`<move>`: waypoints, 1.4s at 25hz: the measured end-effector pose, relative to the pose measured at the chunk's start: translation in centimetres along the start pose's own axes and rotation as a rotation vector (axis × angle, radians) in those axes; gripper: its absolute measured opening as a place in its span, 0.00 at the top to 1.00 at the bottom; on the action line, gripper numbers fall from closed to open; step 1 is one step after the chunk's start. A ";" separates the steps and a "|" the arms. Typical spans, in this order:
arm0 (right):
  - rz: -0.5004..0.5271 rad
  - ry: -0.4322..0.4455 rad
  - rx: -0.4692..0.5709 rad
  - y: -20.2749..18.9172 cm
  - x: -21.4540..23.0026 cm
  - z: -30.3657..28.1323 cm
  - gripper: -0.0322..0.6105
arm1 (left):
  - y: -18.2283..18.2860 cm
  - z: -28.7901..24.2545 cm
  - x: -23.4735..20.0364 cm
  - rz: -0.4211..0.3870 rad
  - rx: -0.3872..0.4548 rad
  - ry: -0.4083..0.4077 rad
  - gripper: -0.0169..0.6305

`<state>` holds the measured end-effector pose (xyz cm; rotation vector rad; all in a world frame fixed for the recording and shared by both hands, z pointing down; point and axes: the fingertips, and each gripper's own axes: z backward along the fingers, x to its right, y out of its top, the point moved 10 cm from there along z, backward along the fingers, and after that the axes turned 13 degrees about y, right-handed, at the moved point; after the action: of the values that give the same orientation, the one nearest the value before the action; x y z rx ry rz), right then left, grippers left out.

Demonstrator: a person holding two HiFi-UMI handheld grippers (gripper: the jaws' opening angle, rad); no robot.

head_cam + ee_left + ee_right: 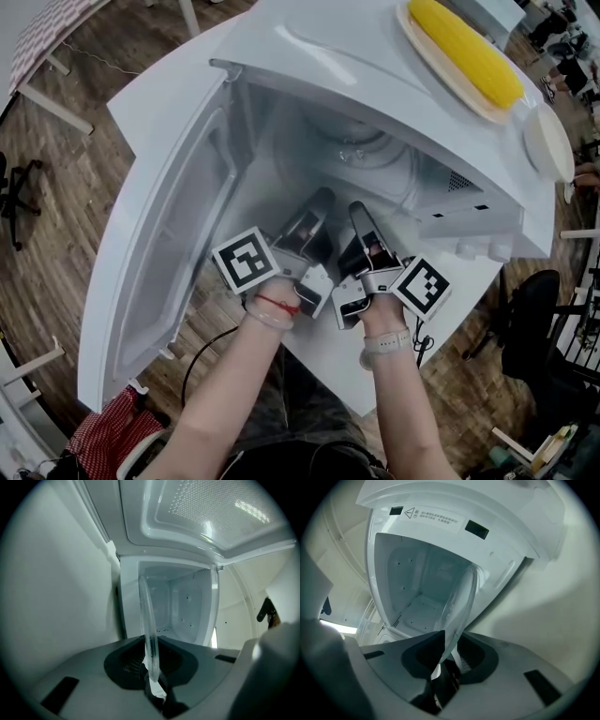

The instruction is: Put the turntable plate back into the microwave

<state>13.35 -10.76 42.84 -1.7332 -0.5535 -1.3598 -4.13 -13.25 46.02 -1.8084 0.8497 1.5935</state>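
The clear glass turntable plate (373,161) is held inside the open white microwave (309,47), level with the cavity mouth. My left gripper (317,204) is shut on the plate's near rim, and my right gripper (362,214) is shut on the same rim just beside it. In the left gripper view the plate (149,630) runs edge-on out of that gripper (153,679) toward the cavity's back wall. In the right gripper view the plate (460,611) leans out of the right gripper (444,666) in the same way. The cavity floor under the plate is mostly hidden.
The microwave door (164,253) hangs open to the left. On top of the microwave sits a cob of corn (467,49) on a plate, with a white dish (548,141) beside it. Control knobs (480,251) are at the right front. A black cable (202,352) trails below.
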 end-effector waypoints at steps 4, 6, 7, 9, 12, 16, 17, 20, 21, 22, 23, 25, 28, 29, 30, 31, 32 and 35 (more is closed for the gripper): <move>0.019 0.004 -0.010 0.6 0.0 -0.4 0.80 | -0.1 0.0 0.1 0.008 -0.005 -0.006 0.91; 0.028 0.003 -0.016 0.8 0.1 -0.6 0.80 | -0.2 0.0 0.1 0.010 -0.008 -0.007 0.91; 0.035 0.002 -0.017 0.9 0.1 -0.6 0.80 | -0.3 0.0 0.0 0.013 -0.011 -0.008 0.91; 0.051 -0.002 -0.023 1.2 0.2 -0.8 0.80 | -0.5 0.1 0.0 0.018 -0.019 -0.009 0.91; 0.063 -0.003 -0.032 1.6 0.4 -0.9 0.80 | -0.6 0.3 -0.1 0.013 -0.032 -0.003 0.91; 0.066 -0.004 -0.032 2.1 0.6 -1.0 0.80 | -0.9 0.4 0.0 0.025 -0.054 -0.011 0.91; 0.068 -0.004 -0.033 2.2 0.6 -1.0 0.80 | -1.0 0.5 -0.1 0.026 -0.059 -0.010 0.91; 0.076 0.004 -0.045 2.4 0.6 -1.2 0.80 | -1.1 0.7 -0.1 0.022 -0.061 0.004 0.91; 0.079 0.006 -0.046 2.4 0.5 -1.3 0.80 | -1.1 0.7 -0.2 0.020 -0.058 0.010 0.91; 0.081 0.006 -0.045 2.4 0.5 -1.3 0.80 | -1.1 0.6 -0.2 0.020 -0.054 0.014 0.91; 0.083 0.004 -0.043 2.4 0.5 -1.3 0.79 | -1.0 0.5 -0.2 0.024 -0.050 0.014 0.91; 0.085 -0.001 -0.040 2.3 0.4 -1.2 0.79 | -0.9 0.4 -0.1 0.036 -0.046 0.008 0.91; 0.090 -0.003 -0.041 2.3 0.4 -1.1 0.79 | -0.9 0.1 -0.1 0.040 -0.046 0.003 0.90; 0.089 0.000 -0.043 2.3 0.4 -1.1 0.79 | -0.9 0.0 -0.1 0.043 -0.044 0.002 0.90; 0.087 0.003 -0.046 2.3 0.4 -1.1 0.79 | -0.8 -0.1 -0.1 0.046 -0.041 0.001 0.90; 0.086 0.005 -0.051 2.2 0.3 -1.0 0.78 | -0.8 -0.1 -0.1 0.048 -0.037 0.002 0.90; 0.087 0.004 -0.056 2.1 0.3 -1.0 0.78 | -0.7 -0.1 -0.1 0.048 -0.034 0.002 0.90; 0.086 0.005 -0.064 1.8 0.1 -0.8 0.77 | -0.5 -0.2 -0.1 0.047 -0.029 0.004 0.90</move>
<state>14.31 -12.46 42.39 -1.7835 -0.4316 -1.3340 -3.59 -13.06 46.16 -1.8244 0.8808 1.6399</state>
